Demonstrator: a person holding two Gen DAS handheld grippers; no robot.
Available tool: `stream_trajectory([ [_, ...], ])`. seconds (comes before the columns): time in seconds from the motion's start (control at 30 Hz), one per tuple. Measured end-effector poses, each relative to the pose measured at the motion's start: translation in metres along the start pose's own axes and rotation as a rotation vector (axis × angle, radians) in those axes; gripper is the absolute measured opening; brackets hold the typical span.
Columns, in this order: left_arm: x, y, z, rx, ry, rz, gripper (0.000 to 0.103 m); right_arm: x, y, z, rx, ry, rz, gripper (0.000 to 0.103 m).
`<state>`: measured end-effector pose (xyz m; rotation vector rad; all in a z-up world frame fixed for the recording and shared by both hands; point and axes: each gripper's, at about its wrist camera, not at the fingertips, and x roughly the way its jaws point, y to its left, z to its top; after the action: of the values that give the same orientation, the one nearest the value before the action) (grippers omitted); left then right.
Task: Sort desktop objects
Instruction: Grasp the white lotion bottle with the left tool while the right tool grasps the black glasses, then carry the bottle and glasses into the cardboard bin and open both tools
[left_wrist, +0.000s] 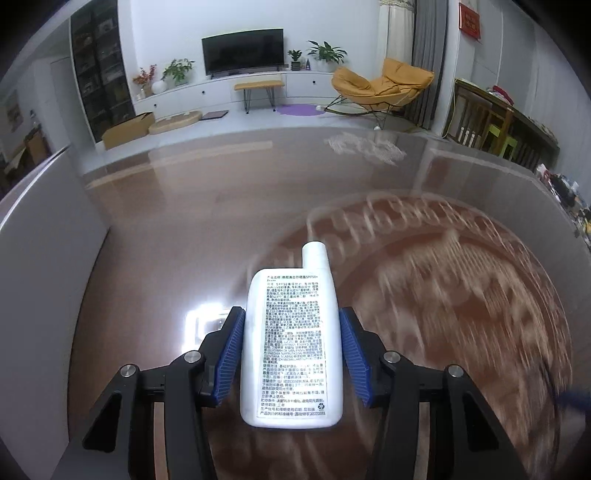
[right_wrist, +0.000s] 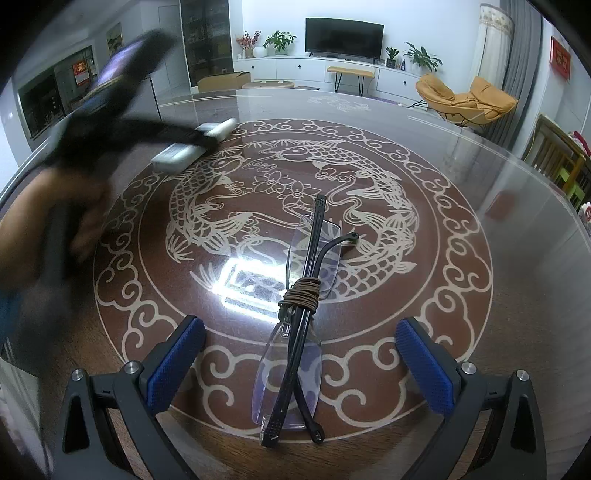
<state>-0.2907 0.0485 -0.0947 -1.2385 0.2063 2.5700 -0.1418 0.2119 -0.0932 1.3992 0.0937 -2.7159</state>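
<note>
L gripper clamps bottle, R gripper wide open over glasses.
L gripper (left_wrist: 291, 325): blue pads pressed on both sides of white bottle (left_wrist: 291, 347), cap pointing fwd, above blurred round table (left_wrist: 147, 258). R gripper (right_wrist: 299, 347): jaws spread, nothing held; folded glasses (right_wrist: 299, 325) w/ brown cord lie btwn fingers, touching neither.

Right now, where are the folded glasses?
In the right wrist view the glasses lie on the fish-patterned table, between the open right tongs but untouched, beside the lamp's glare.
</note>
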Motion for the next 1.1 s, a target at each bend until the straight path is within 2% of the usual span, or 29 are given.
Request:
stream_trajectory([
  [0.23,-0.072,-0.007,-0.094,-0.031,0.0,0.017,0.051,0.0,0.0,0.0,0.001,0.0,0.001,0.103],
  [0.37,-0.093,-0.007,-0.123,-0.046,-0.001,0.027,0.051,0.001,0.0,0.0,0.001,0.0,0.001,0.103],
  [0.7,-0.109,-0.009,-0.14,-0.059,-0.002,0.022,0.051,-0.002,-0.002,-0.004,0.016,-0.001,0.006,0.103],
  [0.83,-0.117,-0.006,-0.152,-0.02,-0.002,0.005,0.052,-0.009,-0.007,-0.014,-0.022,0.032,0.059,0.103],
  [0.9,-0.117,-0.005,-0.151,-0.01,0.01,-0.002,0.055,-0.007,-0.013,-0.011,-0.024,0.069,0.058,0.103],
  [0.97,-0.115,-0.003,-0.148,-0.014,0.048,-0.01,0.077,-0.004,-0.02,-0.002,-0.023,0.1,0.052,0.103],
  [1.07,-0.114,-0.001,-0.146,-0.019,0.071,-0.025,0.08,0.004,-0.023,0.016,-0.016,0.124,0.061,0.102],
  [1.1,-0.115,-0.002,-0.147,-0.009,0.072,-0.022,0.08,0.008,-0.021,0.023,-0.018,0.127,0.067,0.098],
])
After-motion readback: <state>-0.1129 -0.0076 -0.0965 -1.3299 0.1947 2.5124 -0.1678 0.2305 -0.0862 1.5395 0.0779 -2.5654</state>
